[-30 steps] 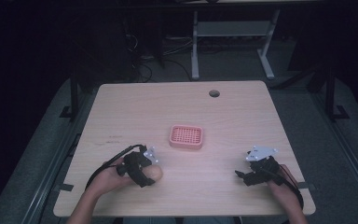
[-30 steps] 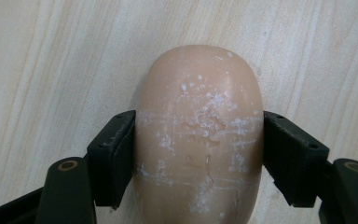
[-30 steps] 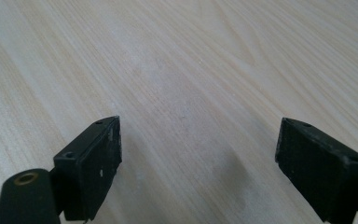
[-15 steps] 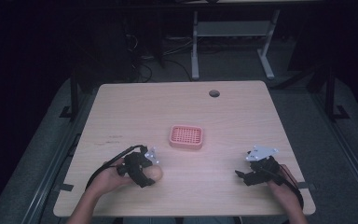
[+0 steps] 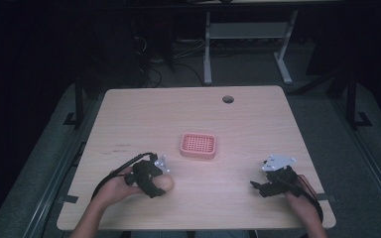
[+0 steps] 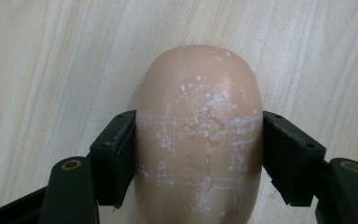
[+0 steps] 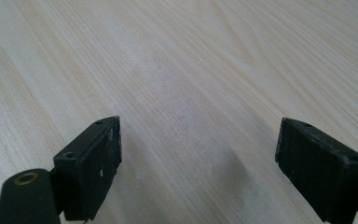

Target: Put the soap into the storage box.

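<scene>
One tan soap bar [image 6: 199,140], one pink perforated tray [image 5: 198,145], one wooden table [image 5: 258,124] and two handheld grippers, left gripper [image 5: 155,174] and right gripper [image 5: 264,184], are counted.

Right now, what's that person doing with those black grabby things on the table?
A person at a wooden table holds a tool in each hand. The left tool has its jaws pressed on both sides of a tan, oval bar of soap near the table's front edge. The right tool is open, with nothing but bare wood between its jaws. A pink soap dish sits empty in the middle of the table, apart from both tools.
</scene>
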